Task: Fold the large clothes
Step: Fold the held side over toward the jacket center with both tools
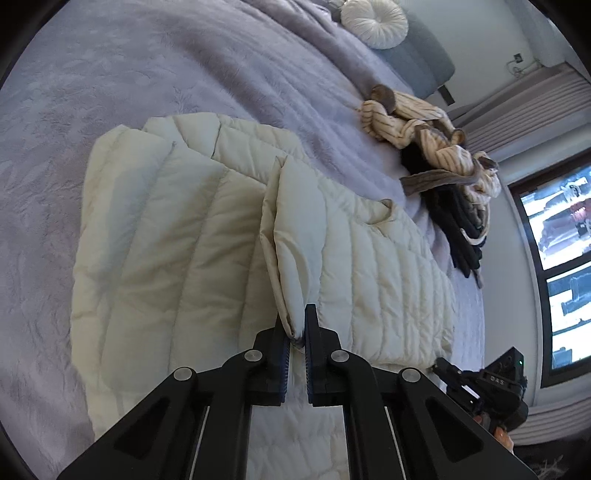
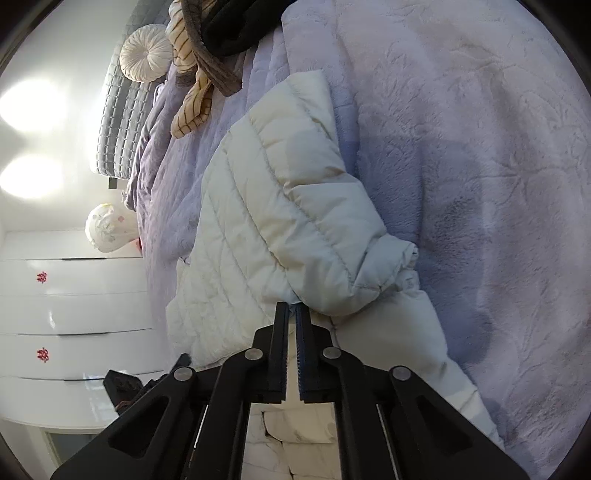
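A cream quilted puffer jacket (image 1: 177, 236) lies spread on a lilac bedspread (image 1: 110, 92). In the left wrist view my left gripper (image 1: 297, 325) is shut on a raised fold of the jacket's edge, which stands up between the pads. The other gripper (image 1: 484, 387) shows at the lower right of that view. In the right wrist view the same jacket (image 2: 280, 221) lies with a sleeve folded over its body. My right gripper (image 2: 291, 310) is shut on the jacket's fabric just under that sleeve's cuff.
A heap of striped beige and black clothes (image 1: 436, 147) lies further up the bed. A round white cushion (image 1: 373, 22) leans on a grey headboard (image 1: 424, 62). A window (image 1: 557, 258) is on the right. White drawers (image 2: 74, 314) stand beside the bed.
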